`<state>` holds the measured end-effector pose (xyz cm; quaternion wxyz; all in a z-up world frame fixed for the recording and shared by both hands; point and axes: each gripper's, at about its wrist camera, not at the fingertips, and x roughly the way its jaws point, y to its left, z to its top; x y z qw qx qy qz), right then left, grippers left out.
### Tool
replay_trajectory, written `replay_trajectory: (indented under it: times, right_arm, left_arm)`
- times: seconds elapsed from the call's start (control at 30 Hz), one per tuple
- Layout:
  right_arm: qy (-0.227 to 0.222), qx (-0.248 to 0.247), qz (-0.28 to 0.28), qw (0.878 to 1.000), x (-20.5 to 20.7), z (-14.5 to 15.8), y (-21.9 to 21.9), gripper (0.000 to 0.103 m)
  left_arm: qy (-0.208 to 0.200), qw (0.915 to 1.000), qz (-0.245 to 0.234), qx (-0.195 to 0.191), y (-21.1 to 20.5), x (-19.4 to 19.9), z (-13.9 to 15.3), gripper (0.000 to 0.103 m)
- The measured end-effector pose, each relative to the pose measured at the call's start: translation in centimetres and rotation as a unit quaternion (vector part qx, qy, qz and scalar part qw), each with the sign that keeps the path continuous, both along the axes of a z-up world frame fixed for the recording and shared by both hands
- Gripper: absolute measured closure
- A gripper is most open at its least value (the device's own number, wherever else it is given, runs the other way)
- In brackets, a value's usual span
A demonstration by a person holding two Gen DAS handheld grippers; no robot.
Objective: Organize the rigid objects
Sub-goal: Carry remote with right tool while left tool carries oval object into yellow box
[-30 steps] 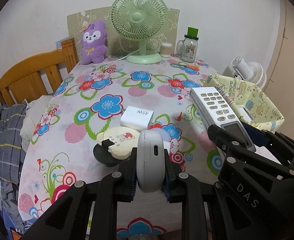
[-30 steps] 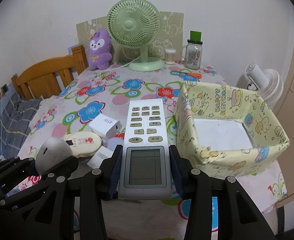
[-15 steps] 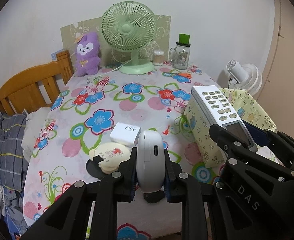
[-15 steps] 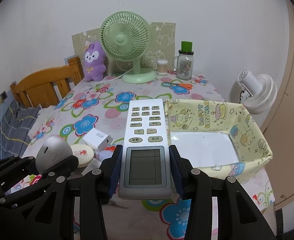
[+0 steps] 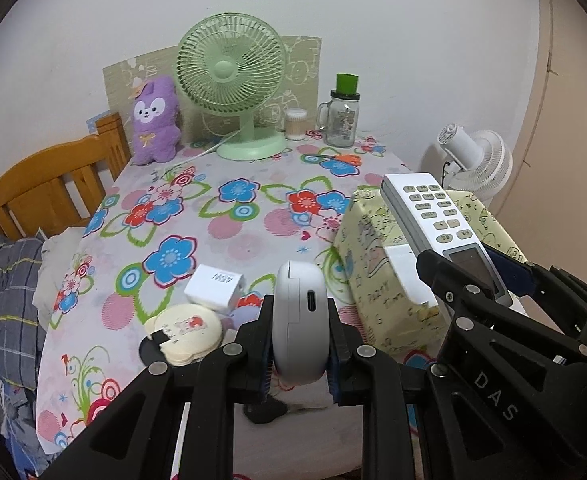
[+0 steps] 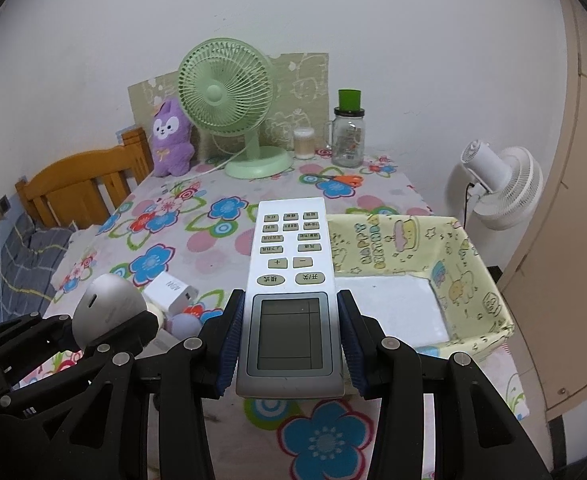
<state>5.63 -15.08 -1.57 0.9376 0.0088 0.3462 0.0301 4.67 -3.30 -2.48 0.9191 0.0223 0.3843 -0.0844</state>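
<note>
My left gripper [image 5: 299, 344] is shut on a white rounded case [image 5: 300, 320] with a charging port, held above the table's near edge. My right gripper [image 6: 289, 344] is shut on a white remote control [image 6: 289, 280], held just left of the yellow cartoon-print box [image 6: 469, 268]. The remote also shows in the left wrist view [image 5: 433, 220], in front of the box [image 5: 373, 264]. On the floral tablecloth lie a white 45W charger [image 5: 213, 286], a cream round compact [image 5: 183, 330] and a small lilac object [image 6: 183, 326].
A green desk fan [image 5: 233, 92], purple plush [image 5: 155, 120], cotton-swab jar [image 5: 295, 124] and glass mug jar [image 5: 341, 116] stand at the back by the wall. A wooden chair [image 5: 49, 184] is at left. A white floor fan [image 6: 501, 184] stands to the right.
Both grippers have lifted and drawn back from the table with their objects; the table looks smaller and farther. The right gripper's remote now sits beside the box's left wall.
</note>
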Motion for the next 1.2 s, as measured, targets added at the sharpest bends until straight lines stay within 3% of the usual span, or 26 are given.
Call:
replay_trajectory:
  times: [0.57,1.2]
  right_arm:
    - [0.006,0.004,-0.038,0.999,1.3,-0.4,-5.5,0.055]
    - [0.051,-0.001,-0.070,0.996,4.7,-2.6,-9.9,0.055]
  left_arm:
    - [0.011,0.9991,-0.039,0.012,-5.5,2.5,-0.5,0.083]
    - [0.045,0.9947,-0.092,0.007,-9.8,6.6,-2.5,0.083]
